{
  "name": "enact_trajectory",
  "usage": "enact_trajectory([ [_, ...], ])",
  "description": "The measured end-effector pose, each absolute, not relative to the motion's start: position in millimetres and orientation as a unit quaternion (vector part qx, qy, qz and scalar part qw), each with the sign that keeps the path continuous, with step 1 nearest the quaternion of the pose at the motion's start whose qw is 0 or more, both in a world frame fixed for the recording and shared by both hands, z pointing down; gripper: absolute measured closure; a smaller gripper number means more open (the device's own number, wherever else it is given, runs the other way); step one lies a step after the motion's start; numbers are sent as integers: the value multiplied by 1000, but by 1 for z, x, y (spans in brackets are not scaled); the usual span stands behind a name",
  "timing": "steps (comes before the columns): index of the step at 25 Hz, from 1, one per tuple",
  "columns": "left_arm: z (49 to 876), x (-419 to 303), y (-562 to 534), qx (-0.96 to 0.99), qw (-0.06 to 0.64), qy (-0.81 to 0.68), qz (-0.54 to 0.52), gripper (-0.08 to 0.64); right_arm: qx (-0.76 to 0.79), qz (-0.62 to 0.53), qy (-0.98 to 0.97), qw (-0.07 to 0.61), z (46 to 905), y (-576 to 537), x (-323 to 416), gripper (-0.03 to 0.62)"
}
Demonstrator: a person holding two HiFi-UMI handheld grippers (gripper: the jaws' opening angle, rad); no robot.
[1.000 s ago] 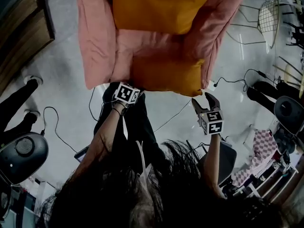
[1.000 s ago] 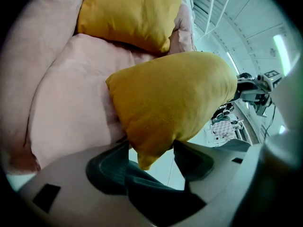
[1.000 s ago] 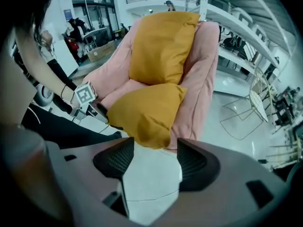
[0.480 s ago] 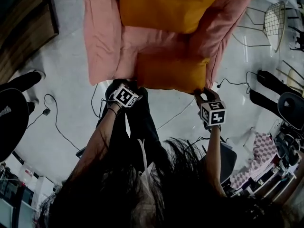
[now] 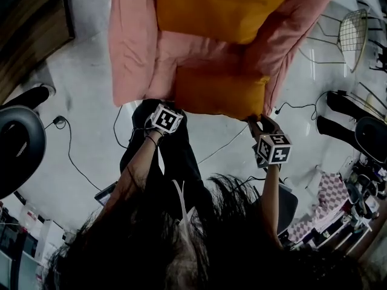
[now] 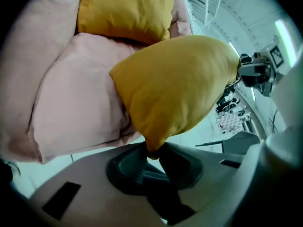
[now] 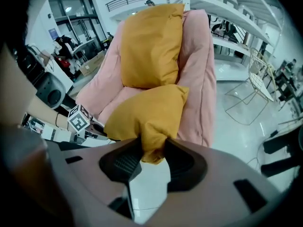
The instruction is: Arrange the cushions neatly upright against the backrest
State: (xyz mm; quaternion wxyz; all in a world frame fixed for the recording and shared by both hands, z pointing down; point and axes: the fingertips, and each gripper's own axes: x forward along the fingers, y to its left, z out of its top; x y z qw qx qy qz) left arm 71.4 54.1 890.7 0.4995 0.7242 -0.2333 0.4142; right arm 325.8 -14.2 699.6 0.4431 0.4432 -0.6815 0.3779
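A pink armchair is holding two yellow cushions. The far cushion is standing upright against the backrest. The near cushion is sitting at the seat's near edge. The left gripper is closing, pinching its left corner. The right gripper is closing, pinching its right corner.

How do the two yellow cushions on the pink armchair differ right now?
The back cushion stands upright against the backrest; the front cushion sits low at the front of the seat. No gripper touches the back cushion; the front cushion's corners sit between the closing jaws of the left gripper and the right gripper. Both are plain yellow.
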Motion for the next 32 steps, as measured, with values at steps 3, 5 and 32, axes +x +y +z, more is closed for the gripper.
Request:
enact_trajectory([
  [3, 884, 69, 53, 714, 543, -232, 375, 482, 462, 395, -684, 404, 694, -20, 322, 436],
  [5, 870, 63, 46, 716, 562, -231, 345, 486, 479, 409, -687, 363, 686, -28, 318, 442],
  [32, 744, -31, -111, 667, 609, -315, 292, 494, 510, 619, -569, 179, 725, -141, 272, 462],
])
